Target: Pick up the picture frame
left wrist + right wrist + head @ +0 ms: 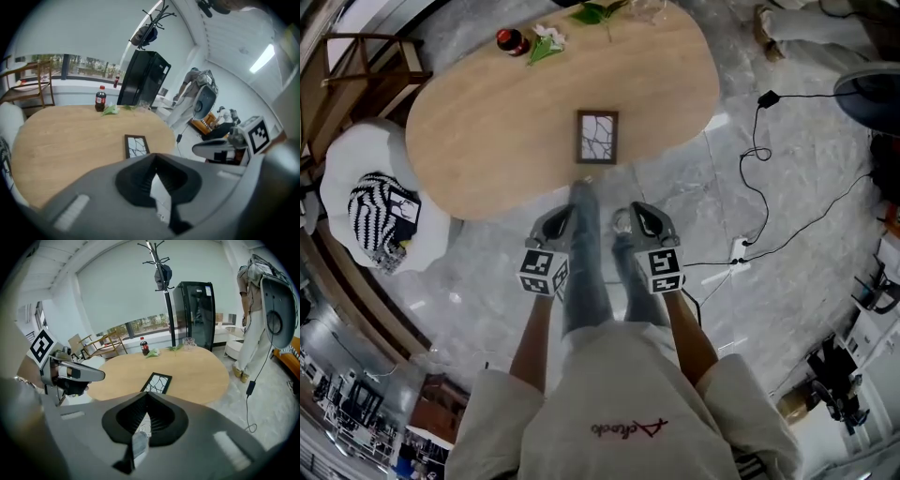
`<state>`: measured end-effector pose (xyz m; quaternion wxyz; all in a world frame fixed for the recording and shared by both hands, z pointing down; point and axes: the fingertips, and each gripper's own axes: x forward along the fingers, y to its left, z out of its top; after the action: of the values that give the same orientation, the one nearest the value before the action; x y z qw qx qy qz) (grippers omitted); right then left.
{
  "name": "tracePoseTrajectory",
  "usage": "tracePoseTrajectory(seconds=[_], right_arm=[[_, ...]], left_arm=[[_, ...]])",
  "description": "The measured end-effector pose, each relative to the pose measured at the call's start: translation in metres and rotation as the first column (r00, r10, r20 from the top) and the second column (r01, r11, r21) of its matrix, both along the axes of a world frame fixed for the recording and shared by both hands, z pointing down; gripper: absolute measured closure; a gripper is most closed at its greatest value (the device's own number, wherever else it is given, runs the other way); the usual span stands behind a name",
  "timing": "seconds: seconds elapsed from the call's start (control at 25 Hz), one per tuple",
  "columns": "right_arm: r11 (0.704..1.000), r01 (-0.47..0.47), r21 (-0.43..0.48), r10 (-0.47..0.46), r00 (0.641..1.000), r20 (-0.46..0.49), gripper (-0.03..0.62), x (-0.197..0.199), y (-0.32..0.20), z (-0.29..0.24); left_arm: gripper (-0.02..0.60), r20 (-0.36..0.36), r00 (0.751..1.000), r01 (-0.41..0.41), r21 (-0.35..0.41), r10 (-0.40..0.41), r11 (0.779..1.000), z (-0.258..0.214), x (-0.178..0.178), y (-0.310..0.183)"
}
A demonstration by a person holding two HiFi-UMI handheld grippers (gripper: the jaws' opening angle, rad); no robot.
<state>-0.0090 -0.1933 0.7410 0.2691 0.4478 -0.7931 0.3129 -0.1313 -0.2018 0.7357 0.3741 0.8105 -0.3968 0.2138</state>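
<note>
A small dark picture frame (597,137) with a white cracked-line pattern lies flat on the oval wooden table (487,122), near its front edge. It also shows in the left gripper view (136,146) and the right gripper view (156,382). My left gripper (569,212) and right gripper (630,214) hang side by side short of the table edge, over the floor and the person's legs, both pointing toward the frame. Both are shut with nothing between the jaws. Neither touches the frame.
A cola bottle (512,41) and green leaves (546,44) sit at the table's far side. A white seat with a striped cushion (382,214) stands left of the table. Cables (757,187) trail on the marble floor to the right.
</note>
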Motion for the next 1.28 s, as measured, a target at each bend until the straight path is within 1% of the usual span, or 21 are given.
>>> tracePoseTrajectory(seconds=[0.2,0.36,0.48,0.64,0.92,1.28], right_arm=[[0.998,-0.005,-0.060,0.005,1.000,-0.006,0.588,-0.002,0.015,0.039],[0.995,-0.018,-0.100,0.017,1.000,-0.012,0.588,-0.002,0.021,0.066],[0.994,-0.018,-0.109,0.016,1.000,-0.017,0.589,-0.003,0.018,0.082],[0.995,-0.005,-0.098,0.004,1.000,-0.010,0.589,-0.010,0.003,0.096],[0.998,0.000,-0.067,-0.001,1.000,-0.015,0.588,-0.011,-0.031,0.115],[0.997,-0.067,-0.036,0.066,0.998,-0.023,0.589,-0.002,-0.083,0.141]], left_arm=[[0.581,-0.004,1.000,0.028,-0.047,-0.028,0.999,0.039,-0.006,-0.001],[0.581,-0.003,1.000,0.030,-0.061,-0.031,0.998,0.067,-0.009,-0.010],[0.581,-0.007,1.000,0.026,-0.061,-0.027,0.998,0.083,-0.006,-0.019],[0.581,-0.012,0.999,0.030,-0.053,-0.030,0.998,0.102,-0.001,-0.036],[0.581,-0.015,0.999,0.031,-0.032,-0.032,0.999,0.119,0.006,-0.068],[0.581,0.012,1.000,0.028,-0.009,-0.028,1.000,0.143,0.001,-0.116]])
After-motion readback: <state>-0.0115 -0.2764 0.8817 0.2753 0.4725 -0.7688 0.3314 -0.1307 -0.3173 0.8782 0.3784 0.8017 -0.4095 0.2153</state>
